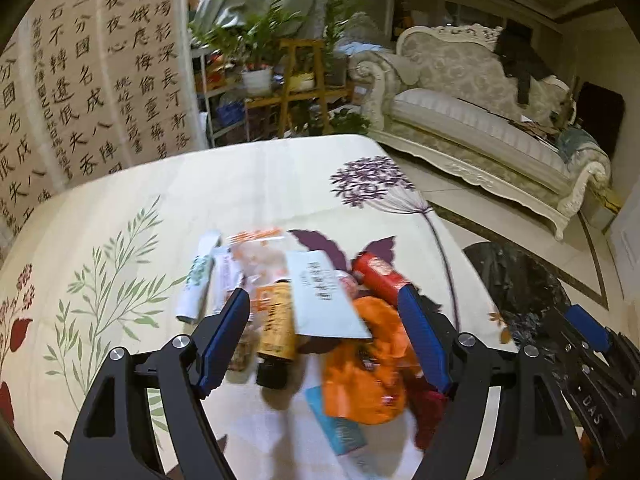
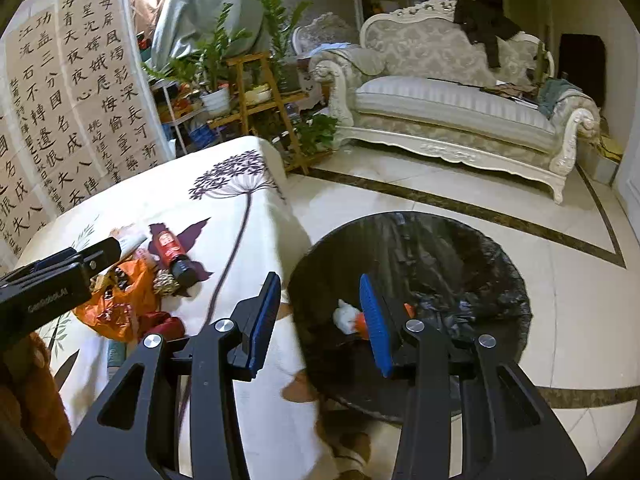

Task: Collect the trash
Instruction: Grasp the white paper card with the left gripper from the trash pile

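Observation:
A pile of trash lies on the floral tablecloth (image 1: 120,208): an orange plastic bag (image 1: 360,376), a white paper card (image 1: 324,296), a brown bottle (image 1: 274,320), a red bottle (image 1: 378,276), a white tube (image 1: 198,280) and a blue packet (image 1: 340,428). My left gripper (image 1: 324,300) is open and empty, hovering over the pile. My right gripper (image 2: 318,292) is open and empty above the edge of a black-lined trash bin (image 2: 440,256). White and orange scraps (image 2: 348,316) lie in the bin. The pile also shows in the right wrist view, with the orange bag (image 2: 120,304) and red bottle (image 2: 174,252).
The bin stands on the tiled floor (image 2: 400,196) right of the table. A white sofa (image 2: 460,108) stands at the back, a wooden plant stand (image 2: 256,96) with potted plants behind the table, and a calligraphy screen (image 2: 72,100) at the left.

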### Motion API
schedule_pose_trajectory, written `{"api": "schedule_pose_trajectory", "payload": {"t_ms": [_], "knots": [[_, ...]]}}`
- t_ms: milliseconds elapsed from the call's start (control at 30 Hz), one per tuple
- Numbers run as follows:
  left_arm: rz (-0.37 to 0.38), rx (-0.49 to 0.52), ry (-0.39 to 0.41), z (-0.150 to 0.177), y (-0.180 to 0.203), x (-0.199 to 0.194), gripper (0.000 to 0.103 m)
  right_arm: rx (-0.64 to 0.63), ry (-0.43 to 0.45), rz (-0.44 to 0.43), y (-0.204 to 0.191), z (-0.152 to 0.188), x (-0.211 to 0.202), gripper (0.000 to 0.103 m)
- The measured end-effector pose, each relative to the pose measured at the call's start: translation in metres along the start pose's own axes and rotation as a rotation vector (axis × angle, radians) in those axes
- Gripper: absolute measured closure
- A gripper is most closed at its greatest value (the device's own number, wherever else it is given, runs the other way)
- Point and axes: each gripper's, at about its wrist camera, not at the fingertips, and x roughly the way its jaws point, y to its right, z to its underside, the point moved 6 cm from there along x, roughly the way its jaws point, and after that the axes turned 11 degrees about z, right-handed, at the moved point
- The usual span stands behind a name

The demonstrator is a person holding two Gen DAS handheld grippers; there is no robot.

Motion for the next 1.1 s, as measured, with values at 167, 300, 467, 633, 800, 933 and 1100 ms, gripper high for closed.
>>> {"api": "schedule_pose_trajectory", "payload": {"t_ms": [167, 300, 467, 633, 800, 933, 1100], "knots": [[0.005, -0.032, -0.010, 0.004, -0.013, 0.001, 0.029, -0.013, -0.009, -0.006, -0.010, -0.002, 0.005, 0.063], [0.017, -0.036, -0.033, 0.007, -0.017, 0.007, 0.031, -0.020, -0.016, -0.010, -0.013, -0.002, 0.008, 0.063], [0.033, -0.039, -0.037, 0.008, -0.016, 0.008, 0.048, -0.026, -0.022, -0.013, -0.017, 0.001, 0.009, 0.063], [0.088, -0.052, -0.048, 0.008, -0.014, 0.009, 0.073, -0.025, -0.026, -0.013, -0.017, 0.001, 0.011, 0.063], [0.104, -0.059, -0.046, 0.009, -0.016, 0.007, 0.089, -0.026, -0.025, -0.013, -0.017, 0.001, 0.010, 0.063], [0.112, -0.063, -0.040, 0.011, -0.018, 0.006, 0.095, -0.027, -0.026, -0.013, -0.017, 0.001, 0.011, 0.063], [0.110, -0.063, -0.026, 0.012, -0.022, 0.001, 0.097, -0.030, -0.023, -0.016, -0.017, 0.003, 0.011, 0.063]]}}
